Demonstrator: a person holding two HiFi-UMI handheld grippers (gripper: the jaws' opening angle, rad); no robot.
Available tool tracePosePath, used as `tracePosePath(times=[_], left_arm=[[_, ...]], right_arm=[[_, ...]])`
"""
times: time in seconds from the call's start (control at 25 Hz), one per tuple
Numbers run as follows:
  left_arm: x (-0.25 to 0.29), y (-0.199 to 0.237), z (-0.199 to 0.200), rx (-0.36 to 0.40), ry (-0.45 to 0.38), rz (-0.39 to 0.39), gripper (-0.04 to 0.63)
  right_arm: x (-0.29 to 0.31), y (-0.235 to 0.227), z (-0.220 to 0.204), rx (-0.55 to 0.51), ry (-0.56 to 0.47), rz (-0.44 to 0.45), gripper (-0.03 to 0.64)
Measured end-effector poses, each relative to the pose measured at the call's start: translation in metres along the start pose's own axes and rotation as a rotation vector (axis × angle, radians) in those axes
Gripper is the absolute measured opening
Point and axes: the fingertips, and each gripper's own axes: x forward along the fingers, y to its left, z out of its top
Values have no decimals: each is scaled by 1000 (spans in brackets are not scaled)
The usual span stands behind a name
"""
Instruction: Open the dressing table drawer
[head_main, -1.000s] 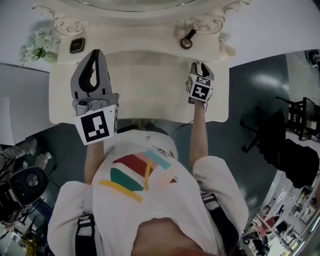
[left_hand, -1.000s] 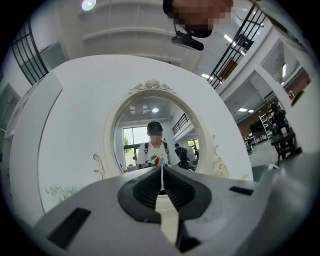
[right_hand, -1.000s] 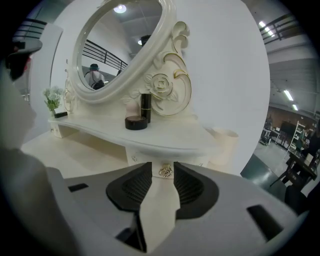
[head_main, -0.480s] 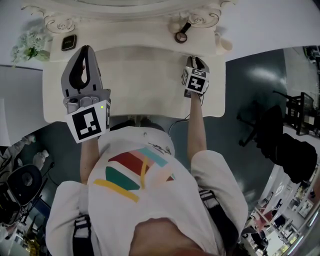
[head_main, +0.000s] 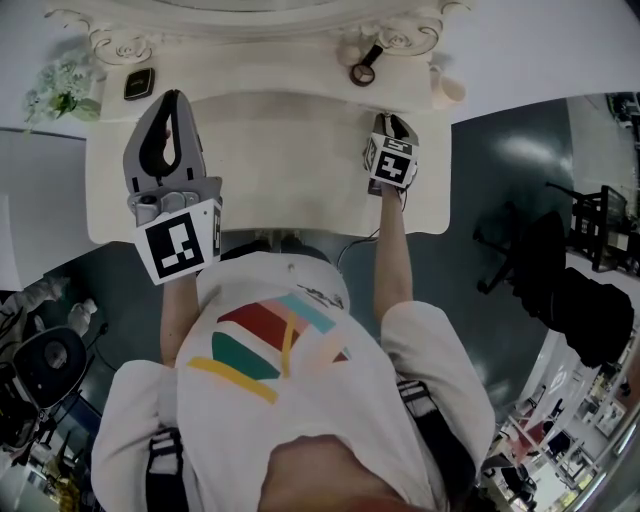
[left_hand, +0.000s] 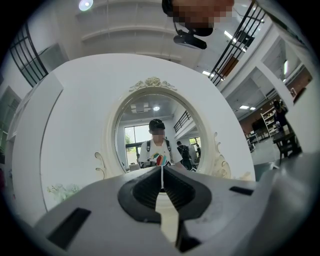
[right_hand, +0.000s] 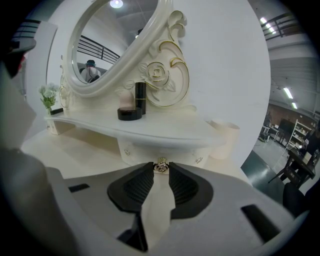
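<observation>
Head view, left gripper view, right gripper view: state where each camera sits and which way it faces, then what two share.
Head view: on the person's head, looking down at the dressing table; shirt, arms, left hand-held gripper and right hand-held gripper show.
Left gripper view: rides the left one, facing the mirror; its shut jaws show.
Right gripper view: rides the right one, facing the drawer knob between jaws that have just been closing.
Shared: both gripper views show the mirror.
</observation>
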Motion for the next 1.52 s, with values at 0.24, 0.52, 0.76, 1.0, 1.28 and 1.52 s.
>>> tracePosePath(times=[0.24,0.52,0.76,1.0,1.28,1.52], left_arm=[[-2,1,1,-1,-3,0,11],[-7,1,1,-6,-4,-2,11],[-12,4,4,-5,-12,7,11],[-15,5,7,-1,-19,7,11],[-16,3,8,-2,-23,-1,11],[-16,3,9,-4,-25,0,11]], right_arm=[[-6,1,-5,-5,6,-4,81],[-15,4,-16,-12,15,-6,81],[-17,4,-17,-17,16,-10,81],[-20,4,-19,-14,13,-14,81],[-23,5,-22,-14,18,-14,81],[-26,5,-24,-17,19,-13,81]])
